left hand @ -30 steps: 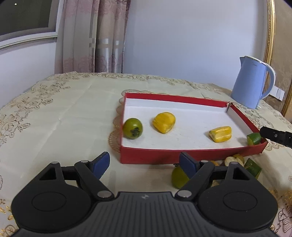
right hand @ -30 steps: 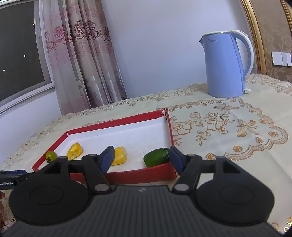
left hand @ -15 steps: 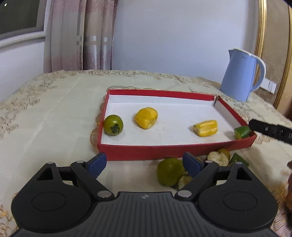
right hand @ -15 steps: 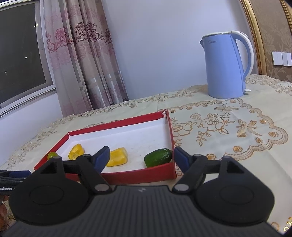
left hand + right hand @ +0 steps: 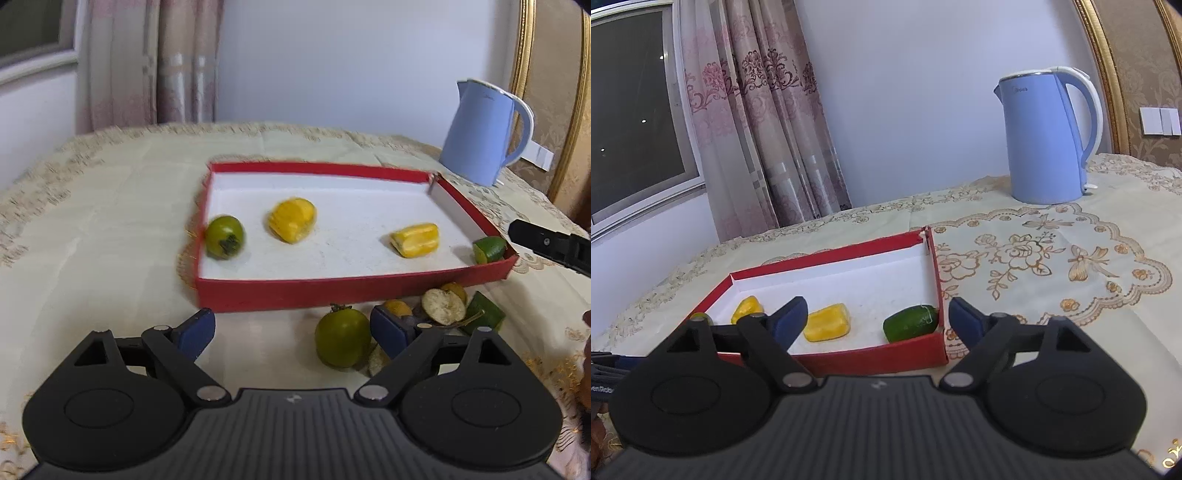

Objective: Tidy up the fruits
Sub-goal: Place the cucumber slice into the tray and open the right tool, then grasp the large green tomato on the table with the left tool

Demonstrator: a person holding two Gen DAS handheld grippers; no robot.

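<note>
On the table [image 5: 92, 229], under a cream embroidered cloth, a red tray [image 5: 351, 286] holds yellow and green fruits [image 5: 292, 219]; a blue kettle [image 5: 1047, 136] stands at two o'clock. Left tongs [image 5: 293, 328] hover open beside a green fruit [image 5: 341, 341] outside the tray; right tongs [image 5: 877, 317] gape empty.
</note>
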